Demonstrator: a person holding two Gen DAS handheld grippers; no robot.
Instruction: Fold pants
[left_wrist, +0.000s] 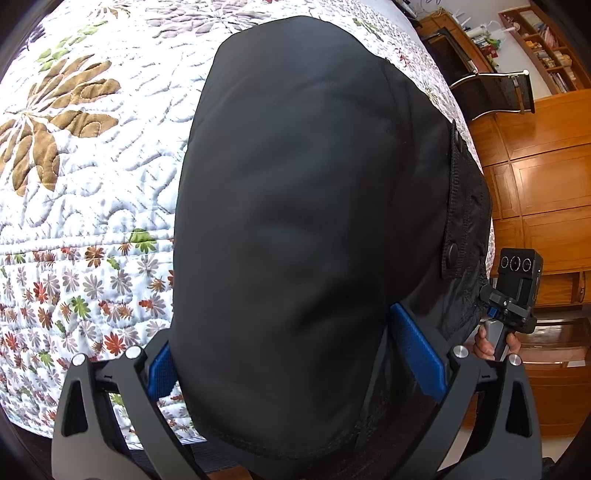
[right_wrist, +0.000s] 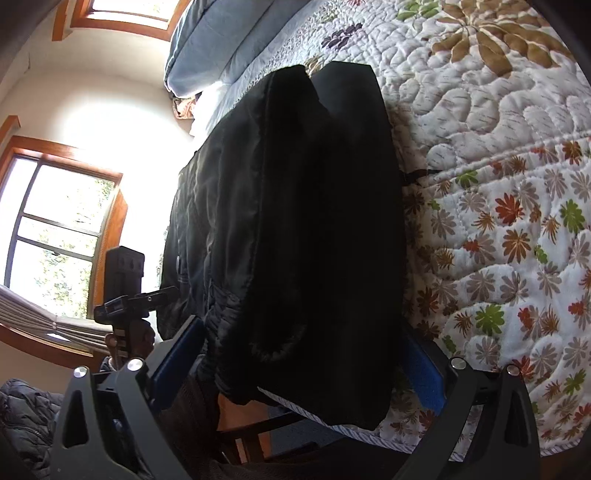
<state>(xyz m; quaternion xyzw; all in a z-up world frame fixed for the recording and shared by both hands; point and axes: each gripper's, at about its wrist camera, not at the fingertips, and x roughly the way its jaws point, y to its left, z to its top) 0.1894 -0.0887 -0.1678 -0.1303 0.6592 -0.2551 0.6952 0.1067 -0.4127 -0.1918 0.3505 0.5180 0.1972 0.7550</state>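
The black pants lie doubled along the near edge of the bed, overhanging it. The left gripper and right gripper each straddle thick fabric, jaws wide; whether they pinch is unclear. Clamp all layers evenly, then lift both ends together.

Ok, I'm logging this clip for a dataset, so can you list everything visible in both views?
pants: one, black, on the quilt, running into both tools
quilt: one, white with floral print, covering the bed
pillow: one, pale blue, at the bed's head
windows: two, wood-framed, behind the bed
bookshelf: one, wooden, far wall
chair: one, dark, beside the bed
left tool: one, black with blue pads, around the pants
right tool: one, same colours, around the pants
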